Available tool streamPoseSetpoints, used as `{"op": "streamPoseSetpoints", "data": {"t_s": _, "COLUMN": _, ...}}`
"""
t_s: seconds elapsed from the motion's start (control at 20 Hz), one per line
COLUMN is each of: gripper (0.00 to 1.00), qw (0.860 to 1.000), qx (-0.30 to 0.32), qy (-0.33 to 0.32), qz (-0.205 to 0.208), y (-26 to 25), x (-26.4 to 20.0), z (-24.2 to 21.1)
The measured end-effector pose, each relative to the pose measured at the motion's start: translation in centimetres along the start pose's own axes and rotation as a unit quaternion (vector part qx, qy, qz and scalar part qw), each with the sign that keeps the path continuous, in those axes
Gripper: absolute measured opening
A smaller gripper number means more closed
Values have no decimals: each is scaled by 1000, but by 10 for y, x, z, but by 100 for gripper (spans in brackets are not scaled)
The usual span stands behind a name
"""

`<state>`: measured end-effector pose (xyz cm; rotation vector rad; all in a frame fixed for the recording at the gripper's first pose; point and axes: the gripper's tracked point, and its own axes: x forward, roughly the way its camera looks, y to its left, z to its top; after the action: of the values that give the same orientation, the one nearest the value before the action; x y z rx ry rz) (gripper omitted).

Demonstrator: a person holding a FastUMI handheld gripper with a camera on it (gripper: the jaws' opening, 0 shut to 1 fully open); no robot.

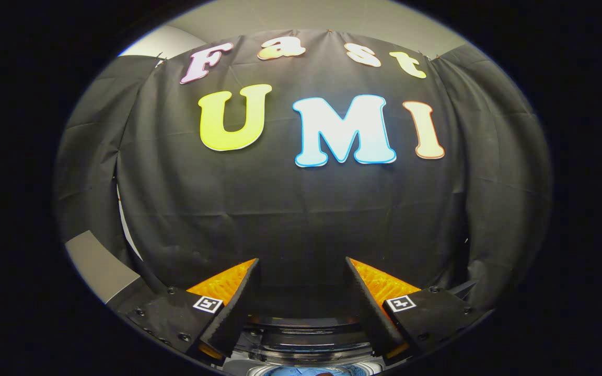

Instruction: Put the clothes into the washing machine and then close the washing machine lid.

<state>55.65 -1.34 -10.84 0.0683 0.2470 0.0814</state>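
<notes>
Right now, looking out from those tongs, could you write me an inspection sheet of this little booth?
Surface: nothing seen.
Job's things: washing machine low between the tongs' fingers, its dark rim visible; bluish fabric shows just below that rim, perhaps clothes, too little visible to be sure. Whether the lid is up or down cannot be told.
Clutter: nothing seen.
Grippers: tongs open, fingers wide apart, holding nothing, pointing at the cloth wall above the machine.
Cables: nothing seen.
Surroundings: black cloth wall ahead, hanging in folds; pale wall above it.
</notes>
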Motion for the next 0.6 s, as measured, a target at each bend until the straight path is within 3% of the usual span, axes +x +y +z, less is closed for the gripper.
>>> {"op": "streamPoseSetpoints", "data": {"t_s": 0.25, "gripper": 98, "qw": 999, "qx": -11, "qy": 34, "qz": -9, "y": -8, "x": 6, "z": -21}}
{"op": "streamPoseSetpoints", "data": {"t_s": 0.6, "gripper": 98, "qw": 1000, "qx": 1, "qy": 19, "qz": -3, "y": -7, "x": -14, "z": -22}}
